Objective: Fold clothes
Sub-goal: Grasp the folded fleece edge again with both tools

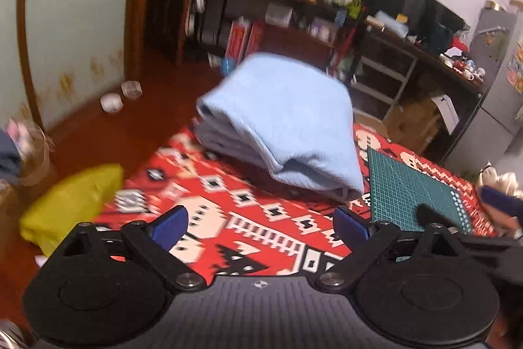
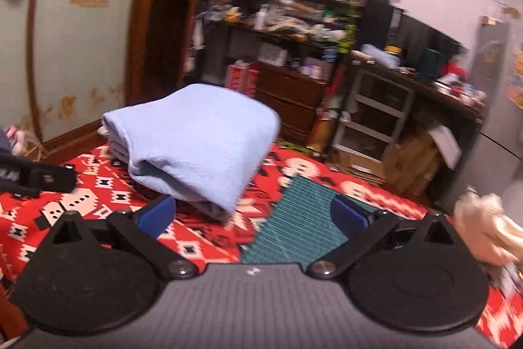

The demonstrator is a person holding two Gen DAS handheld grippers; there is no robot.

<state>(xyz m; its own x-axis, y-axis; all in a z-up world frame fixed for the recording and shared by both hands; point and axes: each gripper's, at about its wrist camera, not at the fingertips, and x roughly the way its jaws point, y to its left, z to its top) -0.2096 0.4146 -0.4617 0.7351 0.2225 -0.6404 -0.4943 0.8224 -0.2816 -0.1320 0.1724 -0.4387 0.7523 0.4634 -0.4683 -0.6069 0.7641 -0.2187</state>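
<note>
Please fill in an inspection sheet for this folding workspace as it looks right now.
Surface: red patterned cloth covers the table; a green cutting mat lies on it.
Job's things: folded blue garment rests on the cloth, beside the mat; nothing grips it.
Clutter: yellow bag at the table's left edge; cream fabric at the right.
Grippers: left gripper open, empty, short of the garment; right gripper open, empty, the garment's near corner just ahead.
Cables: nothing seen.
Surroundings: crowded shelves and a desk behind; wooden floor; views blurred.
</note>
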